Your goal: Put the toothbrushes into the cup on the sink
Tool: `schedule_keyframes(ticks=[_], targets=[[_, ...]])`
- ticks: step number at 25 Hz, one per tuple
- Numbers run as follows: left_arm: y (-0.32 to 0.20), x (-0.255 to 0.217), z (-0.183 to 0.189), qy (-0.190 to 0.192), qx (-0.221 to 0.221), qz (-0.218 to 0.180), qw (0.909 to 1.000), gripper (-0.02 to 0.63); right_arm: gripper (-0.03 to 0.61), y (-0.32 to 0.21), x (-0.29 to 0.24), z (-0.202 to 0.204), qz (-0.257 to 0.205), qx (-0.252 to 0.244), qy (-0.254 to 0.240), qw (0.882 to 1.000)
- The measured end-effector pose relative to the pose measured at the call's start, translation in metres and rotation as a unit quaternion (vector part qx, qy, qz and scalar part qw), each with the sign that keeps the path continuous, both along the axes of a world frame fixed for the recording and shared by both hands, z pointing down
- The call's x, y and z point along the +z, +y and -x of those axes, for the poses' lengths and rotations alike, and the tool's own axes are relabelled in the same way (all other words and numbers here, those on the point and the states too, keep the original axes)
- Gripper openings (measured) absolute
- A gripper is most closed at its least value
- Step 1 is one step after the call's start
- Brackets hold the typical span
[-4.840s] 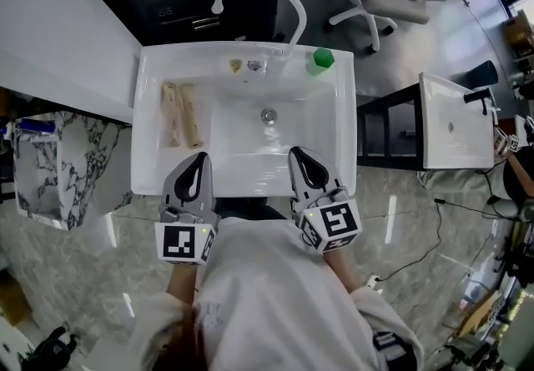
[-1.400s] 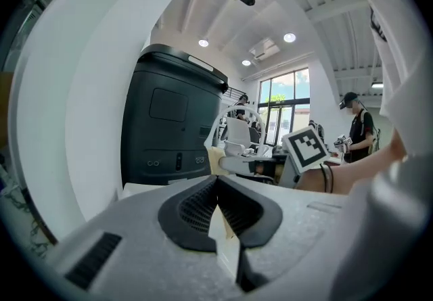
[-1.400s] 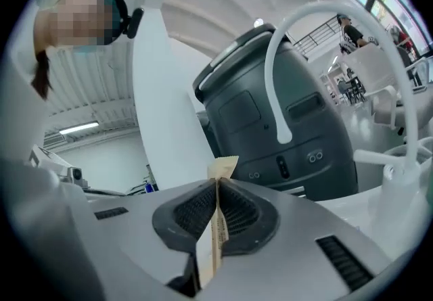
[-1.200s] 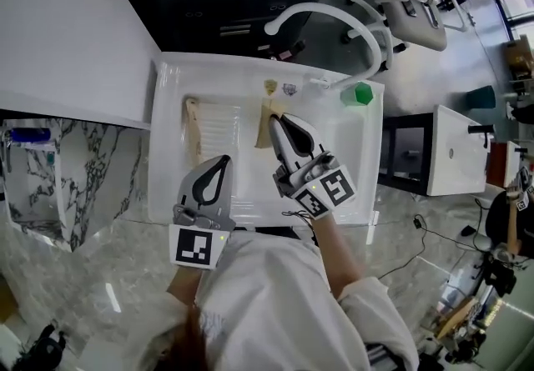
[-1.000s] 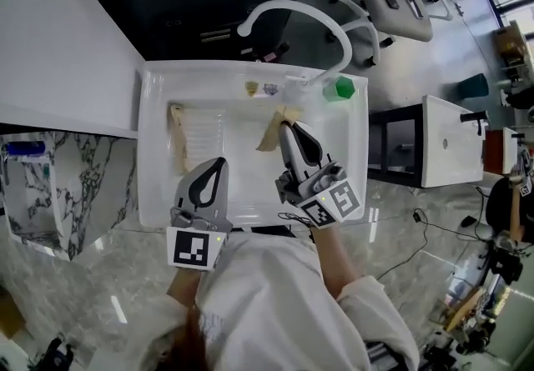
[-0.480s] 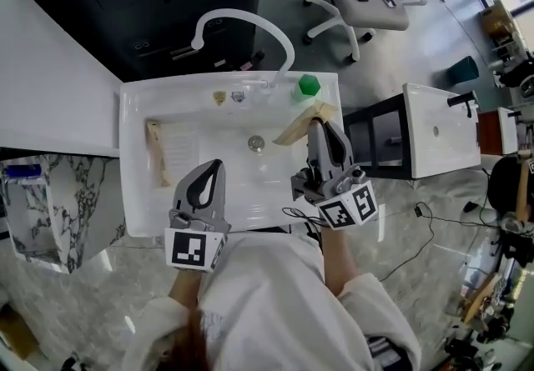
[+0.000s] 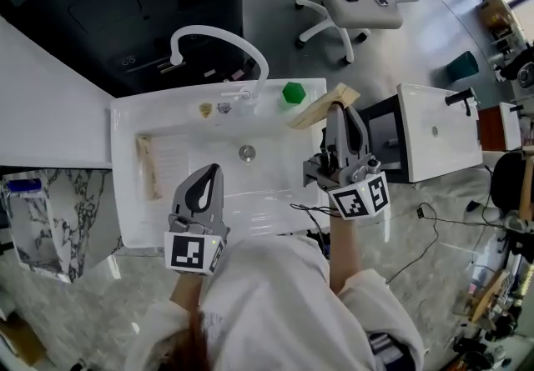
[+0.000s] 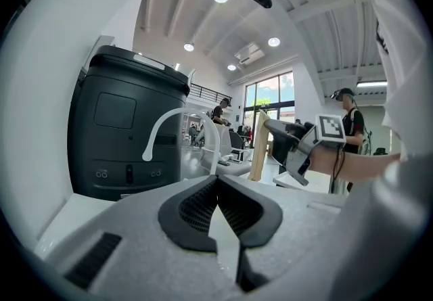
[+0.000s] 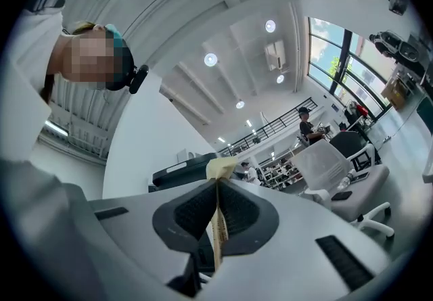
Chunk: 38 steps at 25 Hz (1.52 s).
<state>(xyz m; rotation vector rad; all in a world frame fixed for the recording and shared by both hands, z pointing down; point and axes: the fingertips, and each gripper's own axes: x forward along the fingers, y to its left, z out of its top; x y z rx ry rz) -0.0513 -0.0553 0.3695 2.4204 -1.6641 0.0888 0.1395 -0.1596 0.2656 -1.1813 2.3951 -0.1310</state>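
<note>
Right tongs (image 7: 340, 109), gripping a toothbrush (image 7: 310, 113), have moved past the cup (image 7: 293, 93); left tongs (image 7: 209, 171) stay closed

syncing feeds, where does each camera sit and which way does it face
Head view: on the head, steeply down at the sink; arms, torso, left hand-held gripper, right hand-held gripper.
Left gripper view: on the left one, level toward the faucet; right forearm.
Right gripper view: on the right one, tilted up at the ceiling; white shirt.
Shared: head and left gripper views show the boxed toothbrush.
</note>
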Motion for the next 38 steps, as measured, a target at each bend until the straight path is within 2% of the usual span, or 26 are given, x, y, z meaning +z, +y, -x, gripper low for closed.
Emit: schedule_keyframes(ticks=[9, 19, 27, 38], targets=[[-0.028, 0.013, -0.012, 0.001, -0.001, 0.026, 0.9997, 0.012, 0.020, -0.063, 0.000, -0.016, -0.017, 0.013, 0.011, 1.000], [-0.054, 0.038, -0.022, 0.002, 0.013, 0.066, 0.9977, 0.014, 0.020, -0.117, 0.045, -0.011, 0.007, 0.007, 0.021, 1.000], [-0.062, 0.056, -0.021, 0.001, 0.013, 0.091, 0.9958, 0.012, 0.020, -0.134, 0.087, -0.010, 0.032, 0.010, 0.036, 0.999], [-0.063, 0.063, -0.024, 0.001, 0.016, 0.100, 0.9948, 0.014, 0.020, -0.137, 0.135, 0.001, 0.054, 0.001, 0.071, 0.996]])
